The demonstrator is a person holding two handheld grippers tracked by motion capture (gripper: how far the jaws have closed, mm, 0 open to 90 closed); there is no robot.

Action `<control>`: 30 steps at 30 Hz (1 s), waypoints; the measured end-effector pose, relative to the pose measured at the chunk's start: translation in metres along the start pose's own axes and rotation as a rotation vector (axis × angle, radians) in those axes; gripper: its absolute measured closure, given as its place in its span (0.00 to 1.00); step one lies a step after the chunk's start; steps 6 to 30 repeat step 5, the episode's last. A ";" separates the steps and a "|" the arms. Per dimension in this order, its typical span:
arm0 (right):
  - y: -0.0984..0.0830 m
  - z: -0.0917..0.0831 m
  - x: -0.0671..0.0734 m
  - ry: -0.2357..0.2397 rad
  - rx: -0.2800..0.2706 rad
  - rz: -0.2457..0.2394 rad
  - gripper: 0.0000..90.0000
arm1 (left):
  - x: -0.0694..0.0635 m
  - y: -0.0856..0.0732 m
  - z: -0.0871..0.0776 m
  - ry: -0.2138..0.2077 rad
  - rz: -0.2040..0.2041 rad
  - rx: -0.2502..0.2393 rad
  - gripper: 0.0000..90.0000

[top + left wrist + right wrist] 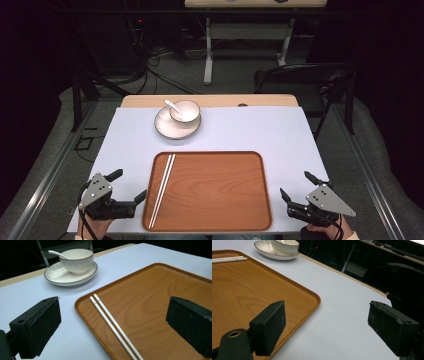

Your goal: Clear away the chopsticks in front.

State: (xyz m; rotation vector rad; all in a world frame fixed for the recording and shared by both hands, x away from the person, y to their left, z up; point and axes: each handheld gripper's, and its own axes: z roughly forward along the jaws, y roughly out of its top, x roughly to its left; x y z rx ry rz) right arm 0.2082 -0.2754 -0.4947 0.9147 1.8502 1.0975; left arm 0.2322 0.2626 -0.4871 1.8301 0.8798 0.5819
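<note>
Hovering low at table's near corners: left gripper [130, 186] beside chopsticks [163, 190], right gripper [296, 186] opposite; both jaws wide, empty.

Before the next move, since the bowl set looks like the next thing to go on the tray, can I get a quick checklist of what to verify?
1. Left hand-held gripper open, nothing between its jaws: ok.
2. Right hand-held gripper open, nothing between its jaws: ok.
3. Chopsticks lying together inside the tray, along its left edge: ok.
4. Bare room on the tray right of the chopsticks: ok.
5. Bowl upright on the plate, off the tray: ok.
6. Spoon seated firmly in the bowl: cannot tell.
</note>
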 end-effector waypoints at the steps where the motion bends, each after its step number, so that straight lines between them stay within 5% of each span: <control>1: 0.000 0.000 0.000 -0.001 0.001 -0.001 0.16 | 0.001 -0.001 0.001 -0.010 -0.006 0.002 0.00; 30: 0.000 0.000 0.000 0.000 0.002 -0.001 0.16 | 0.004 -0.004 0.005 -0.005 -0.022 0.021 0.00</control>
